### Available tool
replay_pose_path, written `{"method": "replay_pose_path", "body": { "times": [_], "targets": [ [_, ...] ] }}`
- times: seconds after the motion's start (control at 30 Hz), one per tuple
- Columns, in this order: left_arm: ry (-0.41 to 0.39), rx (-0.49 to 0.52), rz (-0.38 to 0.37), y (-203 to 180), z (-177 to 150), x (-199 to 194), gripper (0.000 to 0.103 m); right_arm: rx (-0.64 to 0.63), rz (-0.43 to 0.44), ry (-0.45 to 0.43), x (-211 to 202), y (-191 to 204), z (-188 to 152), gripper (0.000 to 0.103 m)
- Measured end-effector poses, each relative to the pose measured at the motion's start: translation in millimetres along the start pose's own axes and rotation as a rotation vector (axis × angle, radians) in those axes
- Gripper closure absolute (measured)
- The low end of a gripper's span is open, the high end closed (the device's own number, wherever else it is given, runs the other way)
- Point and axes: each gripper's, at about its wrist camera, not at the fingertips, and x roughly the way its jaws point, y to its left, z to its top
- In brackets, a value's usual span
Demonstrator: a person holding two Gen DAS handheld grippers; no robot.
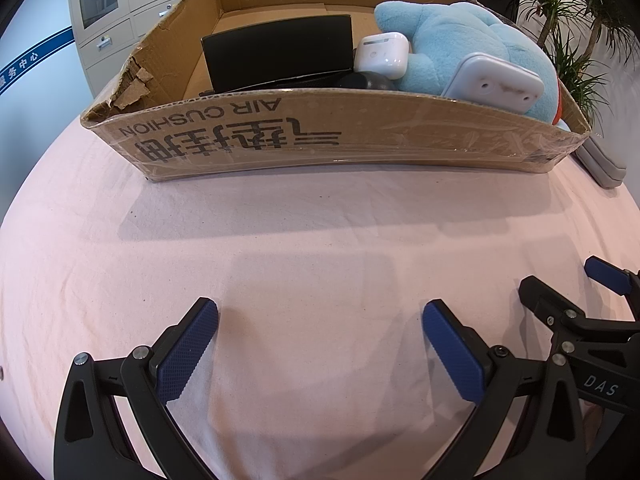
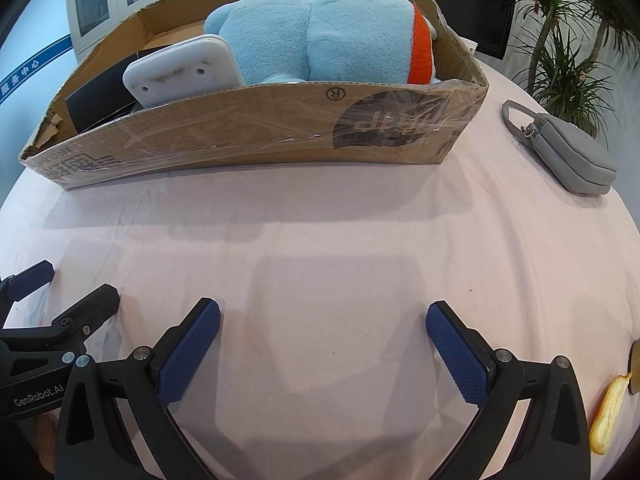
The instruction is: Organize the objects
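Both tongs stand wide apart and hold nothing: the left gripper (image 1: 320,344) and right gripper (image 2: 323,344) hover side by side over the pink cloth (image 2: 320,248). Ahead, the box (image 2: 280,128) already holds the plush (image 2: 320,32), a white case (image 1: 382,54) and more. The grey pouch (image 2: 576,160) lies outside, right of the box. Likely next: the right gripper reaches for it and closes across its body.

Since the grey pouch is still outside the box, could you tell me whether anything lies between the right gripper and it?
Nothing visible does: only bare pink tablecloth separates the open right gripper from the grey pouch.
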Motion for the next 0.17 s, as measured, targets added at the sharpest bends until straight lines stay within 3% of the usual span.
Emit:
{"method": "replay_pose_path", "body": {
  "times": [0.17],
  "targets": [
    [-0.004,0.004,-0.020,1.7,-2.6,-1.4,0.001,0.000,0.000,0.000,0.3,0.1,0.4,0.000]
  ]
}}
